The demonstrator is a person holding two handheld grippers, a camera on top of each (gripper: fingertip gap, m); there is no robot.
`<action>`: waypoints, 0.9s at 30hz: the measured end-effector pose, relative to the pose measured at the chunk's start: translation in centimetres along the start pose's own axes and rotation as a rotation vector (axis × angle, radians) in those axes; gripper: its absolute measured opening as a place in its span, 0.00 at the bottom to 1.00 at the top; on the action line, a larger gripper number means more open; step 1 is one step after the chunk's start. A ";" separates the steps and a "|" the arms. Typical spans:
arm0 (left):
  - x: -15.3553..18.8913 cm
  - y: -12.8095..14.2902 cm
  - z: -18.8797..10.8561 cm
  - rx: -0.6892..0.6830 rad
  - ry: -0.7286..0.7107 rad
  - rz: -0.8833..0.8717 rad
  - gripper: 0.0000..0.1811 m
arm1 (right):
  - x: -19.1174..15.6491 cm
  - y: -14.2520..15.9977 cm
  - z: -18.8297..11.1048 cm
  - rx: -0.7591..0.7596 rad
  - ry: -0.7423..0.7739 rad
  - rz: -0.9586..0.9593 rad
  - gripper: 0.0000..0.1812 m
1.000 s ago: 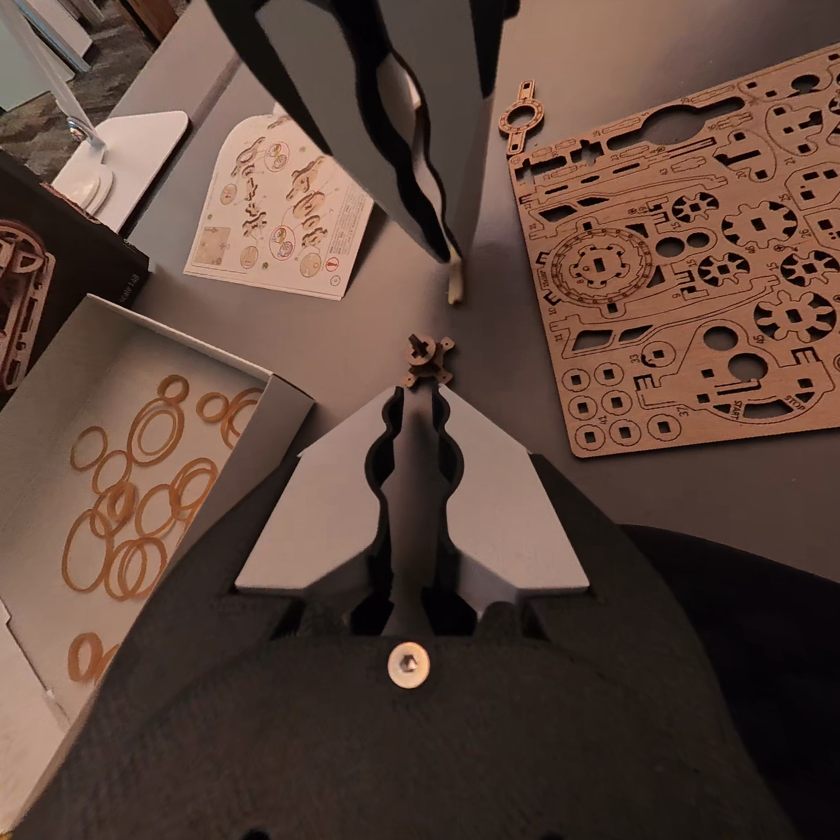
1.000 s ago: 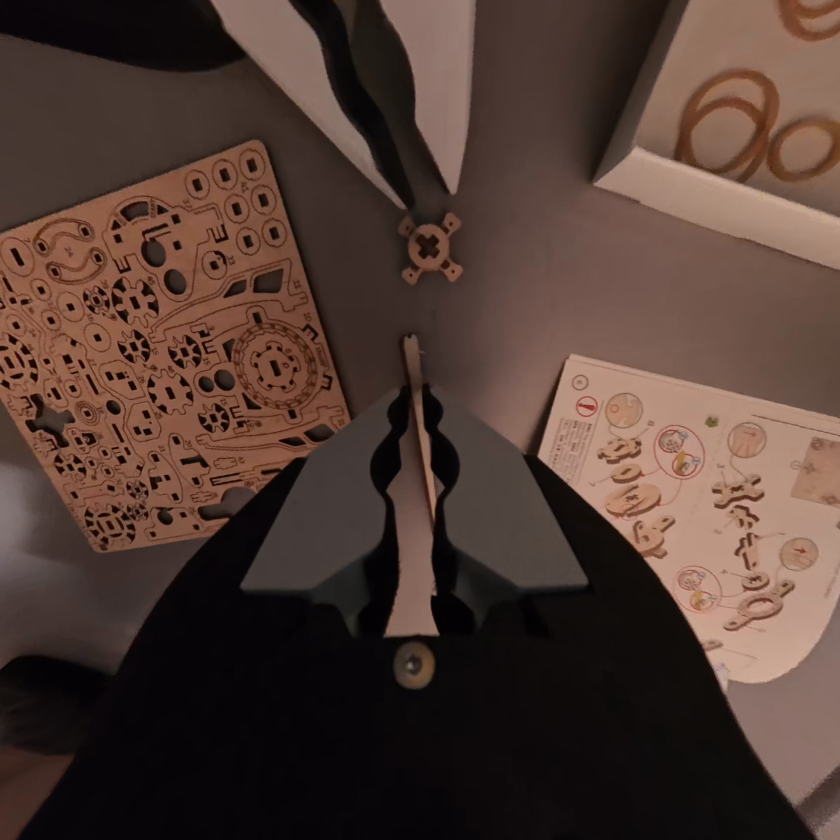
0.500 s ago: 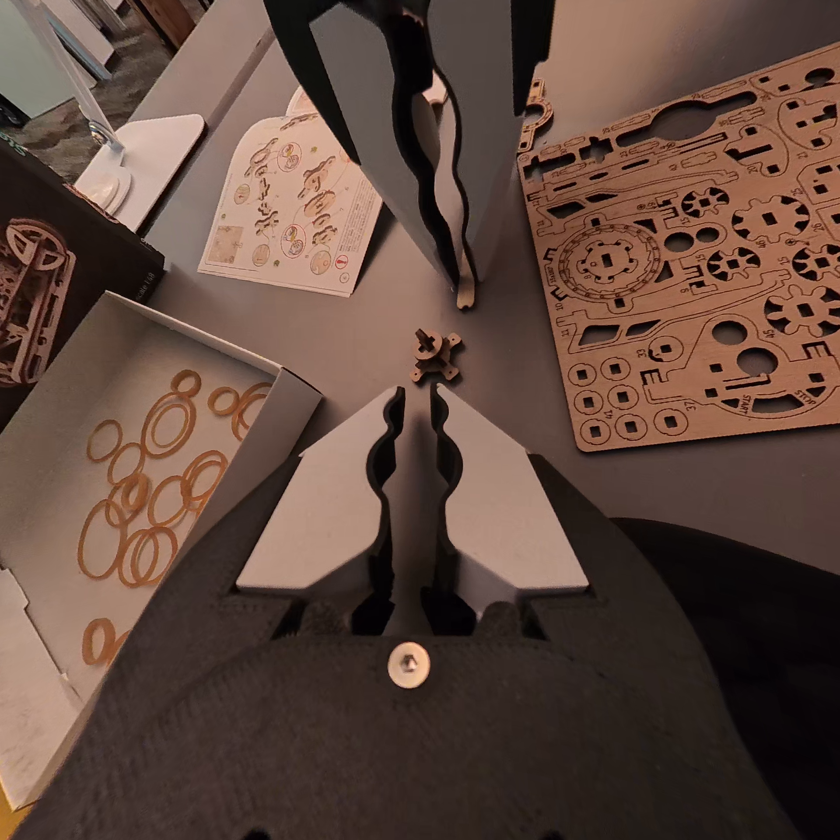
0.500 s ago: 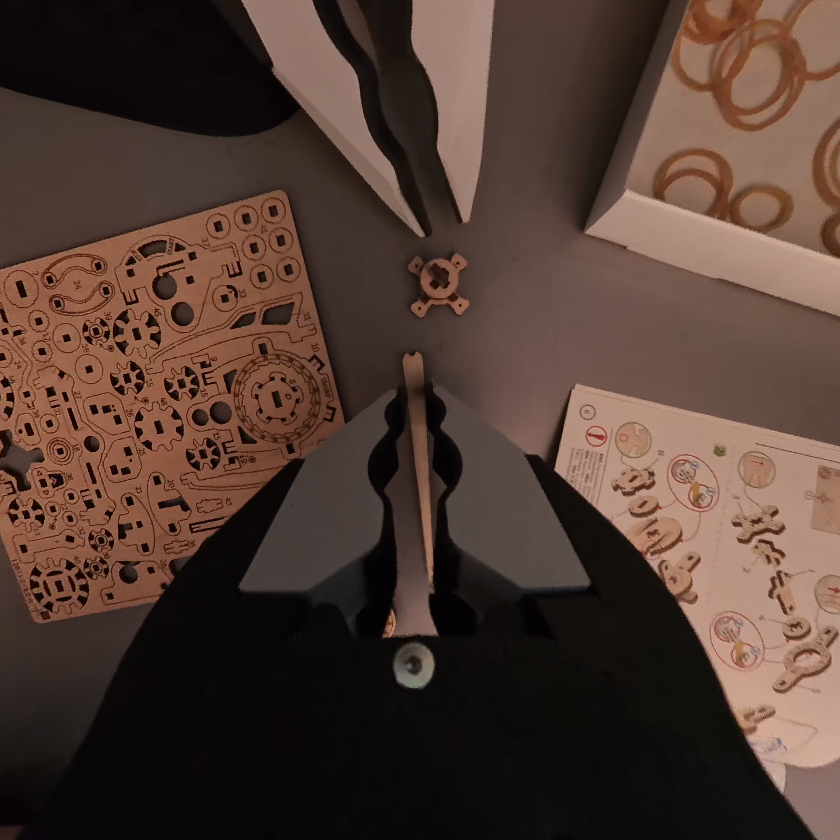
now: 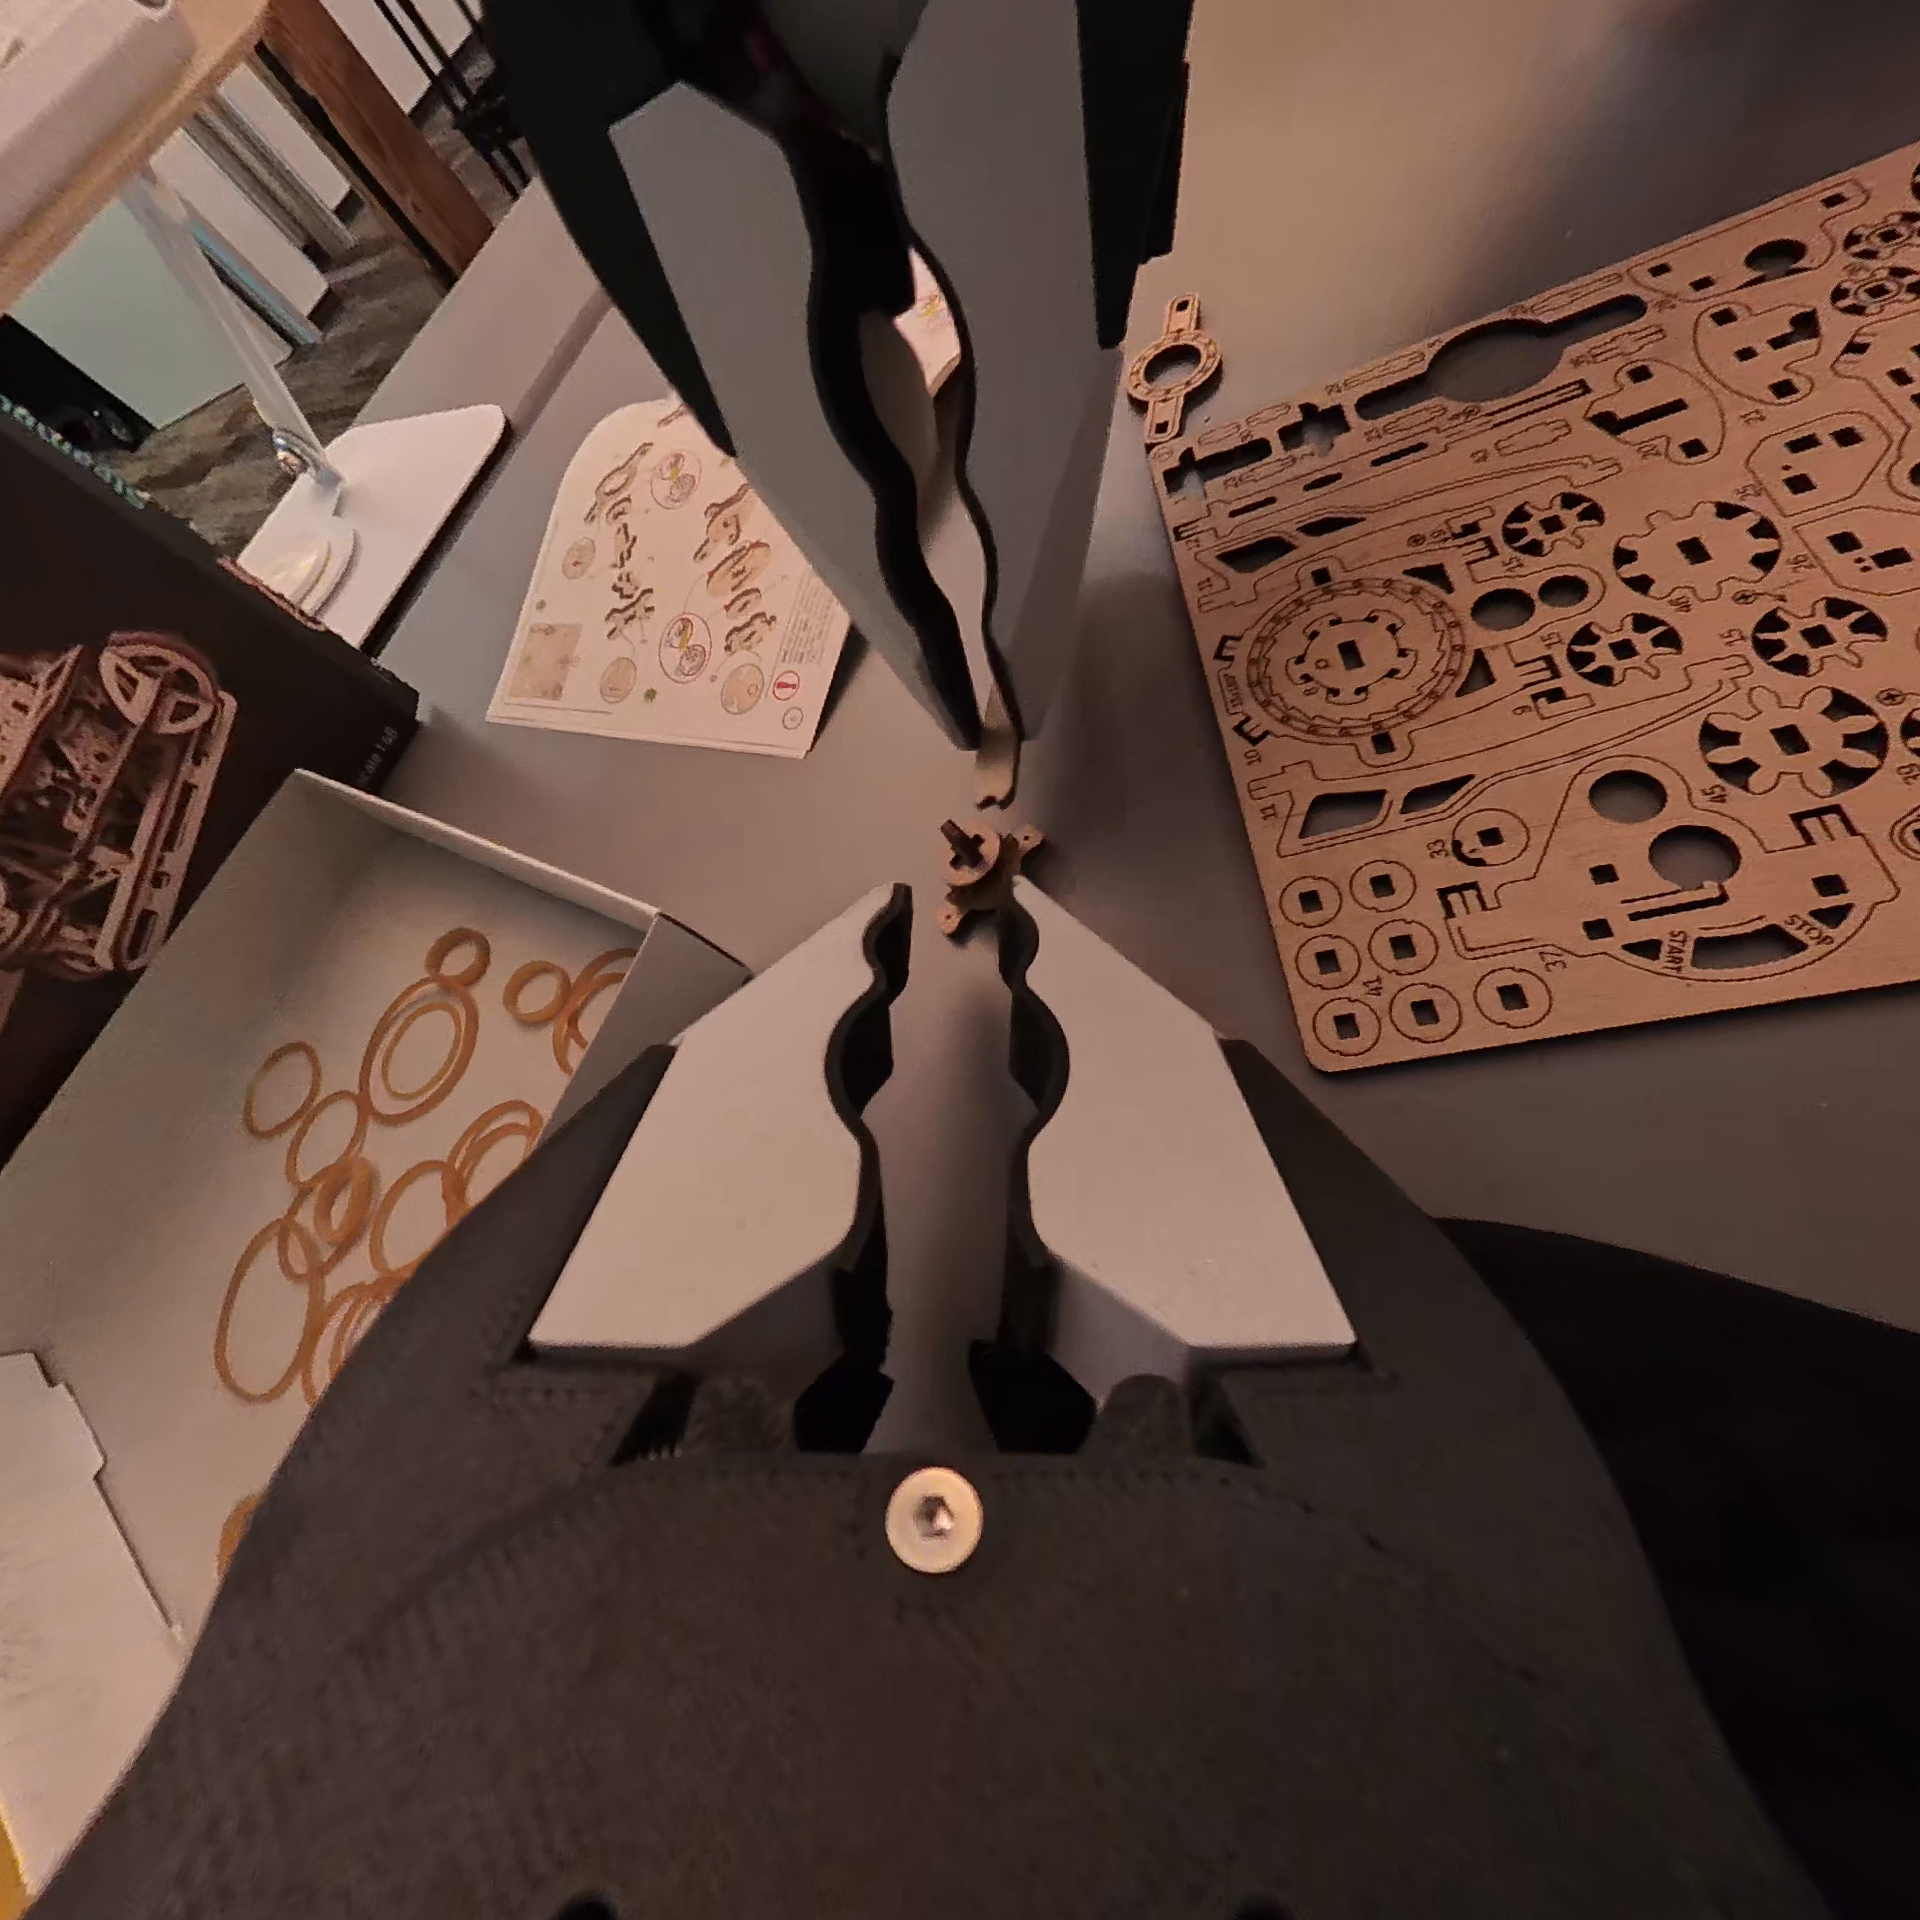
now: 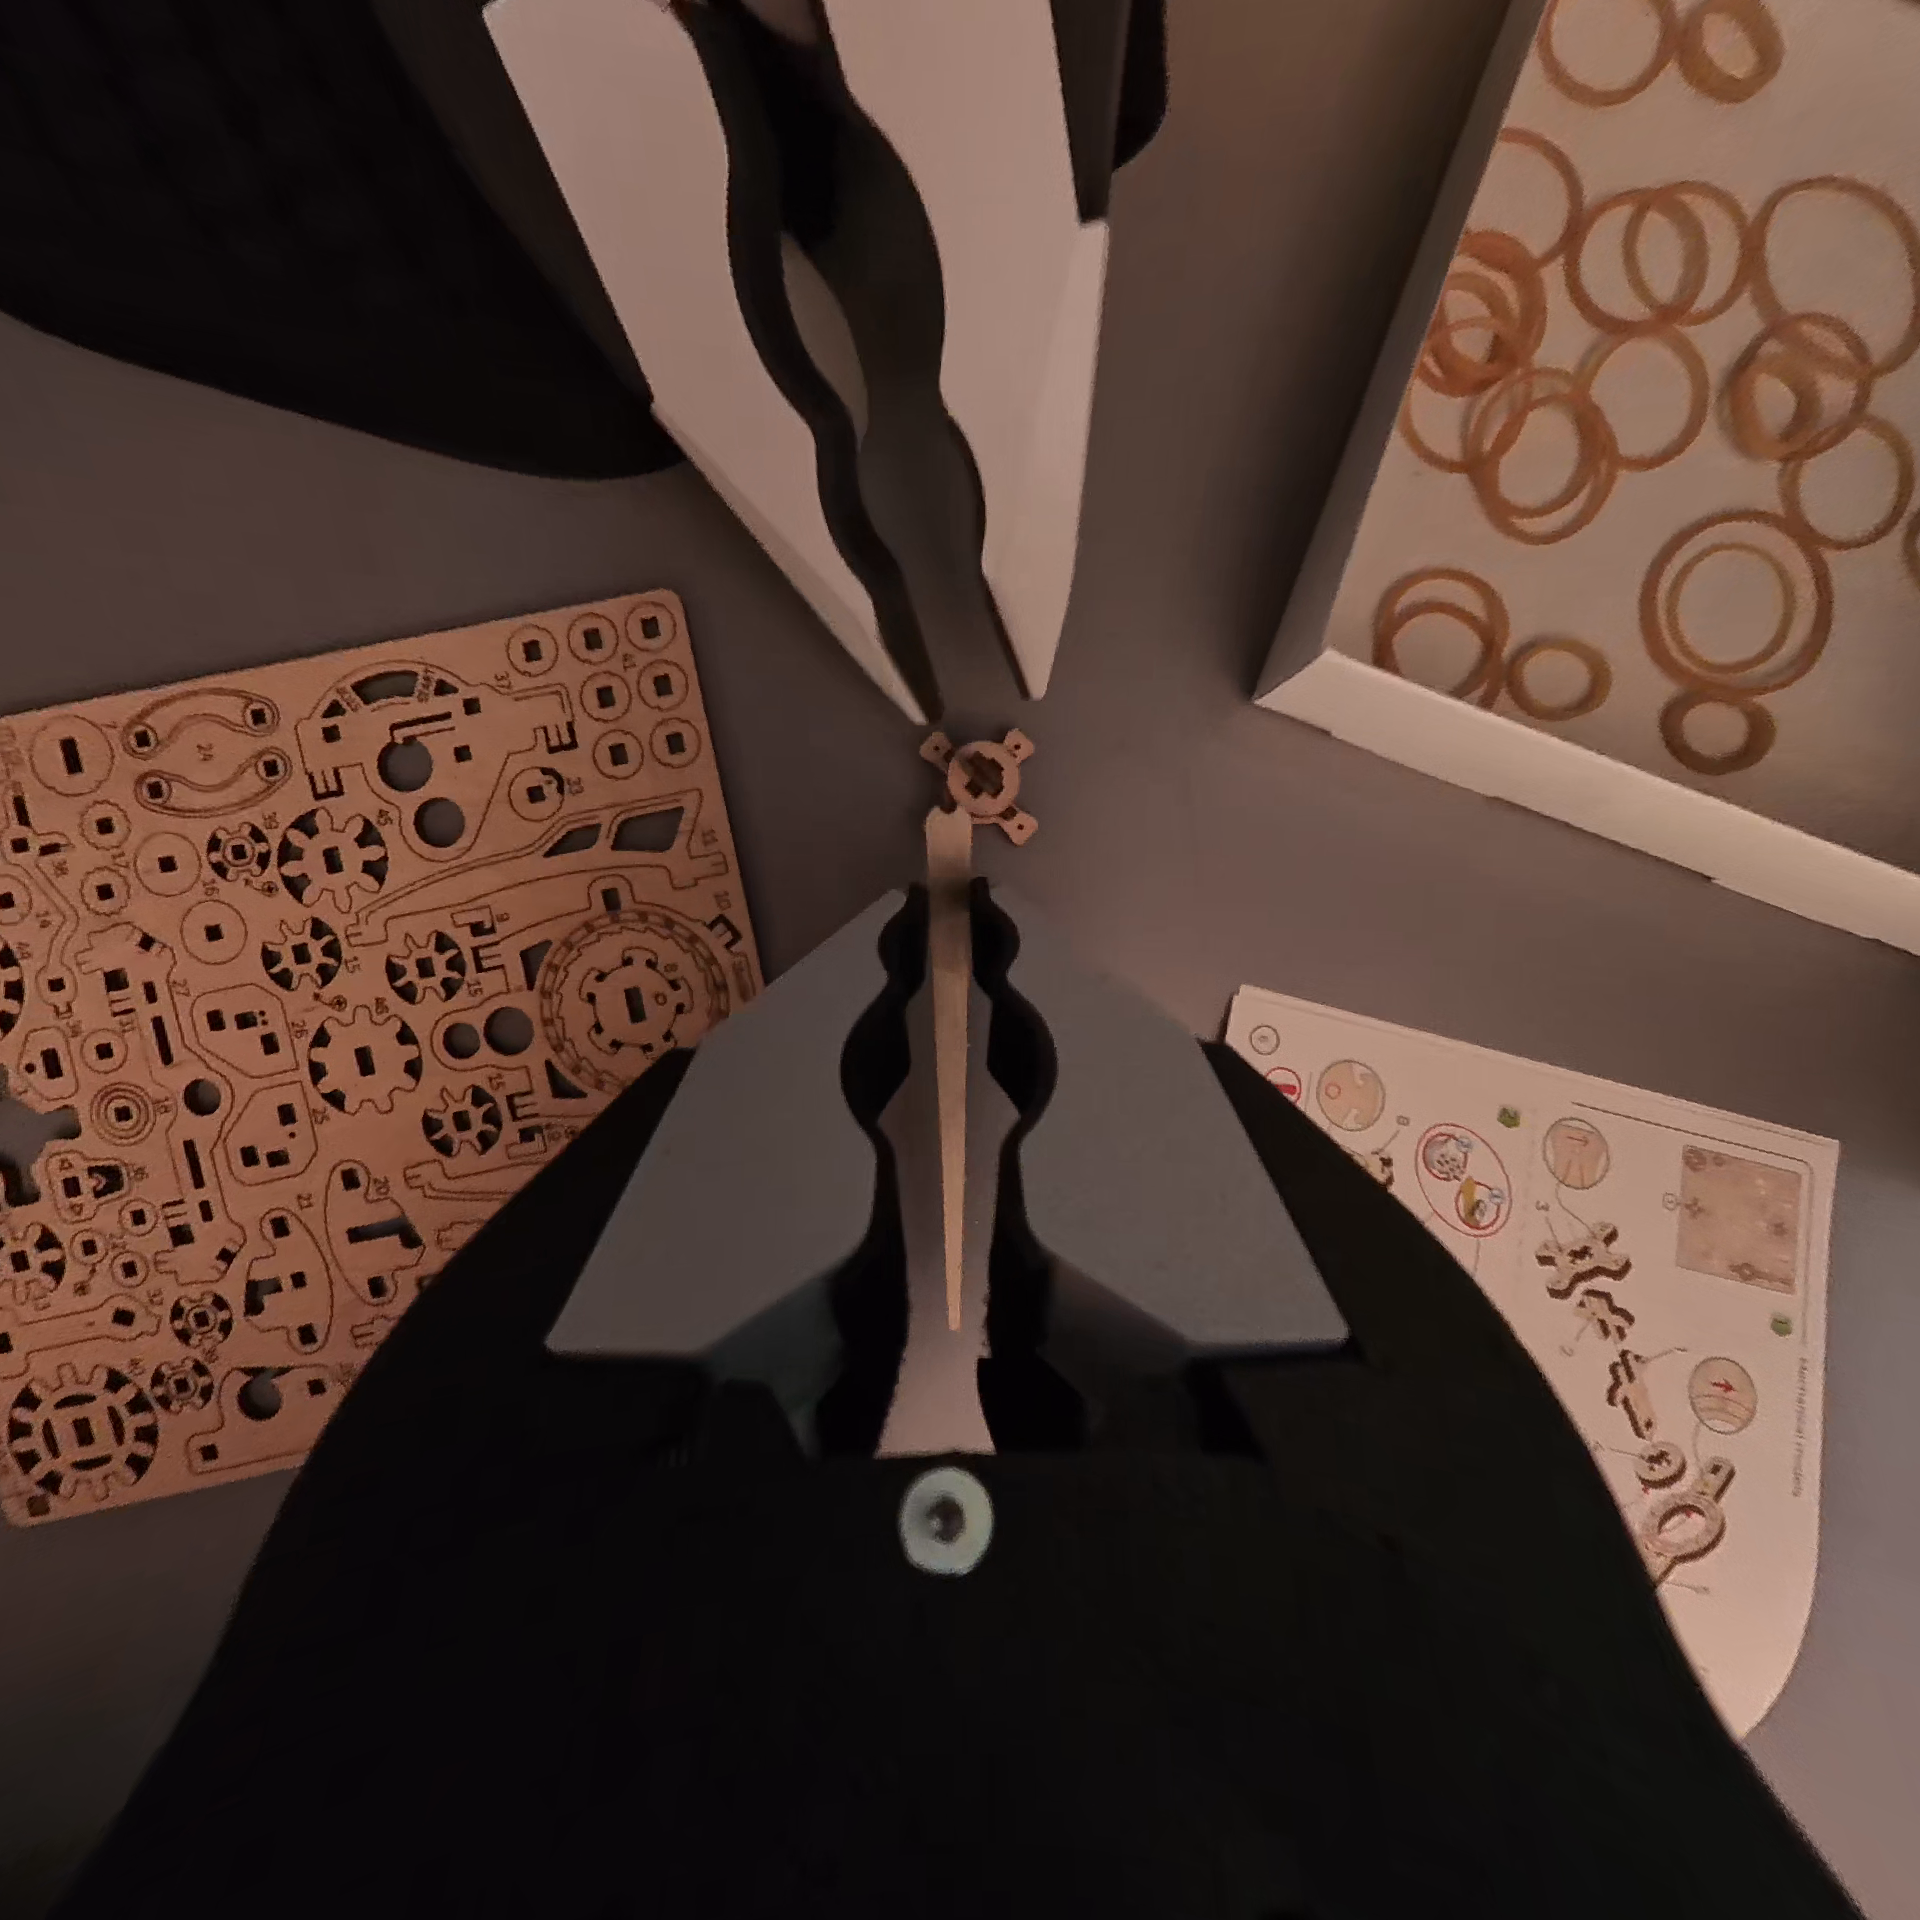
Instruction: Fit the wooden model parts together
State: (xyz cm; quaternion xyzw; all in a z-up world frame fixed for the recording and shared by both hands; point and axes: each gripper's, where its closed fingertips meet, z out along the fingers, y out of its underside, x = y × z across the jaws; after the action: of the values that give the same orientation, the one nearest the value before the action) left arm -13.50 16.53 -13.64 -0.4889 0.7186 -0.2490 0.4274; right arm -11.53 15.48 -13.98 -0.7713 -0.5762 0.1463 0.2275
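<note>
Cardboard first, at the far left of the left wrist view: a dark box [image 5: 125,727] with a picture of a wooden model, then a white tray [image 5: 156,1039] of rubber bands [image 5: 416,1049], then an instruction leaflet [image 5: 675,603] lying flat on the grey counter [image 5: 1351,1195]. At the centre the left tongs [image 5: 956,914] are spread, and they now sit closer to the cross-shaped hub [image 5: 982,868] than half a second ago, their tips on either side of it. We cannot tell whether they touch it. The right tongs [image 6: 943,894] are pressed together on a flat wooden strip [image 6: 951,1039], and they too have closed in: the strip's end, well short of the hub before, now reaches its rim. We judge that the hub is about to be steadied while the strip goes into its slot, so the join is close but not yet made. To the right lie a loose ring-shaped part [image 5: 1174,369] and the wooden parts sheet [image 5: 1558,727]. The sheet carries small engraved numbers and a few words, the box a line of print along its edge, the leaflet fine print. We leave all of it unread.
</note>
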 end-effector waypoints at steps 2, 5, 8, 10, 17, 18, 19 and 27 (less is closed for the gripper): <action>0.0 -0.3 0.2 0.009 0.007 0.001 0.09 | 0.3 -0.4 0.0 0.010 0.018 0.014 0.04; 0.2 -0.7 0.6 0.023 0.029 -0.003 0.08 | 0.7 -0.3 0.0 -0.011 0.043 0.047 0.04; 0.2 -0.6 1.0 0.000 0.033 -0.008 0.03 | 0.7 -0.4 0.1 -0.026 0.041 0.076 0.04; 0.1 -0.5 1.1 -0.007 0.020 -0.007 0.02 | 0.7 -0.3 0.1 -0.038 0.050 0.093 0.04; -0.1 -0.5 1.2 -0.014 -0.018 0.010 0.02 | 0.6 0.0 0.2 -0.081 0.068 0.120 0.04; -0.1 -0.5 1.1 -0.011 -0.022 0.015 0.03 | 0.4 -0.3 0.2 -0.077 0.063 0.123 0.04; -0.1 -0.6 1.1 -0.008 -0.020 0.019 0.05 | 0.4 -0.3 0.1 -0.085 0.065 0.123 0.04; -0.3 -0.5 0.1 -0.014 0.009 0.007 0.07 | 0.6 -0.3 0.2 -0.111 0.092 0.126 0.04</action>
State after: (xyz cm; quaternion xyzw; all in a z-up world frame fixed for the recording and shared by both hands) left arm -13.17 16.59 -13.18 -0.4882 0.7240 -0.2447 0.4216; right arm -11.71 16.15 -14.03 -0.8234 -0.5227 0.0924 0.2008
